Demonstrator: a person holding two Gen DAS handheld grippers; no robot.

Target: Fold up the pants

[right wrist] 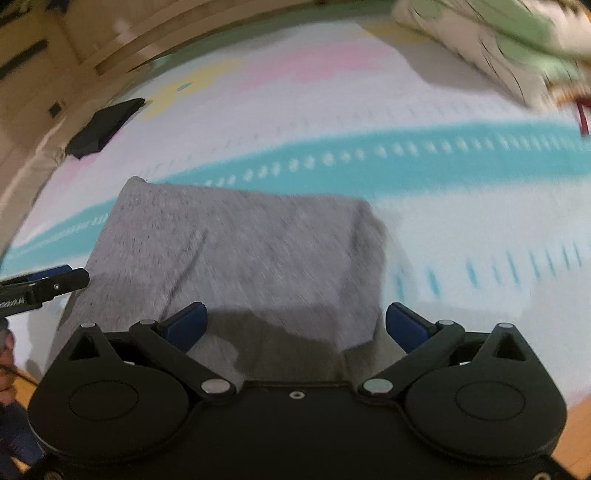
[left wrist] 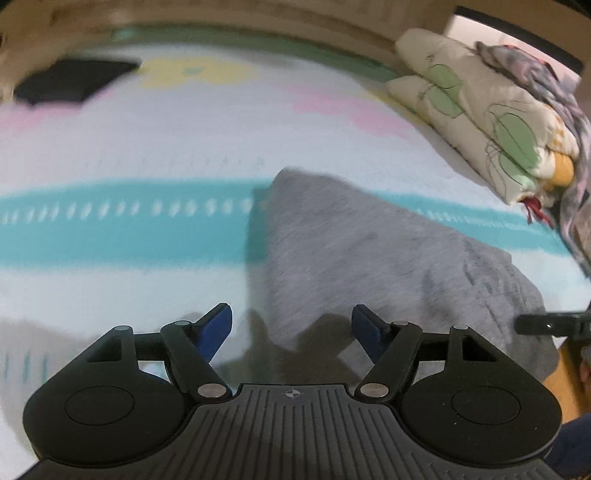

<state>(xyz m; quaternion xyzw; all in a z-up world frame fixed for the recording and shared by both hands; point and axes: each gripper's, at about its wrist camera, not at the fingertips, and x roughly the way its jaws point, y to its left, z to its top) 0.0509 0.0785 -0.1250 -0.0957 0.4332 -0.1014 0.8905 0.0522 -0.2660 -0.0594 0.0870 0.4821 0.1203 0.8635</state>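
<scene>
The grey pants point(left wrist: 388, 254) lie folded into a compact block on the striped bedspread point(left wrist: 129, 236). My left gripper point(left wrist: 291, 325) hovers over their left near corner, jaws apart, blue pads point(left wrist: 218, 325) clear of the cloth. In the right wrist view the same grey pants point(right wrist: 243, 258) fill the middle, and my right gripper point(right wrist: 295, 325) stands wide open above their near edge with nothing between its pads point(right wrist: 402, 325). The left gripper's fingers point(right wrist: 55, 282) poke in from the left at the pants' left edge.
A black folded item point(left wrist: 70, 83) lies at the far left of the bed. Pillows with a green leaf print point(left wrist: 491, 122) are stacked at the right, patterned fabric beside them. A wooden bed frame point(left wrist: 258, 18) runs along the far side. Wooden floor point(right wrist: 576, 424) shows at the near edge.
</scene>
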